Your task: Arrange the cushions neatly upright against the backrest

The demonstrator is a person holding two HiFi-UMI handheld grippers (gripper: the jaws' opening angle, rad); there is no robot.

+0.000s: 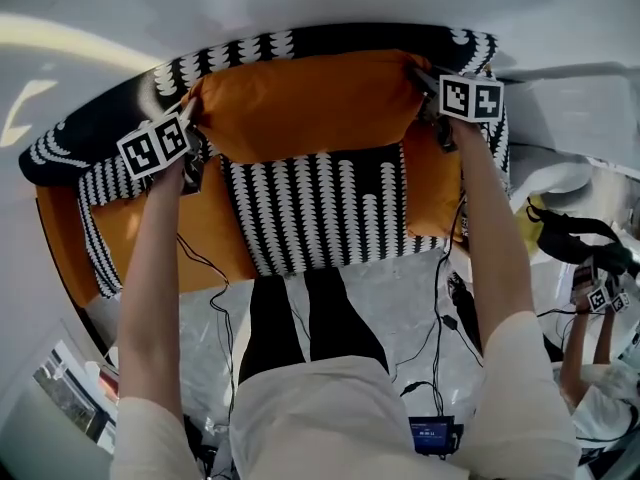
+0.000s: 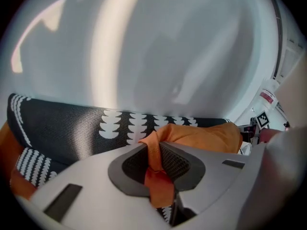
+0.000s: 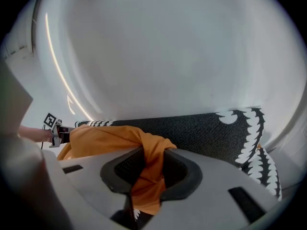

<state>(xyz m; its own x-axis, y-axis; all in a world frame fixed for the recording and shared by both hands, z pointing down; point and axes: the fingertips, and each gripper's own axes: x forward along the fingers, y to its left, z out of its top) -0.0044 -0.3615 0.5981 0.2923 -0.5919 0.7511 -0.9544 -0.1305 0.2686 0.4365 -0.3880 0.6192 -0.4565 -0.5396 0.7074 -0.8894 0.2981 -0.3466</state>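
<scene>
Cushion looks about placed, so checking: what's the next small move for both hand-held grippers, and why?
Probably release: the left hand-held gripper and right hand-held gripper each pinch a top corner of the orange cushion, which already seems upright against the backrest.

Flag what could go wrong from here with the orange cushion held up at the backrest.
1. The left gripper and right gripper each pinch only a thin corner of the orange cushion, so the fabric could slip out.
2. Once released, it may slump forward off the backrest onto the patterned cushion in front of it.
</scene>
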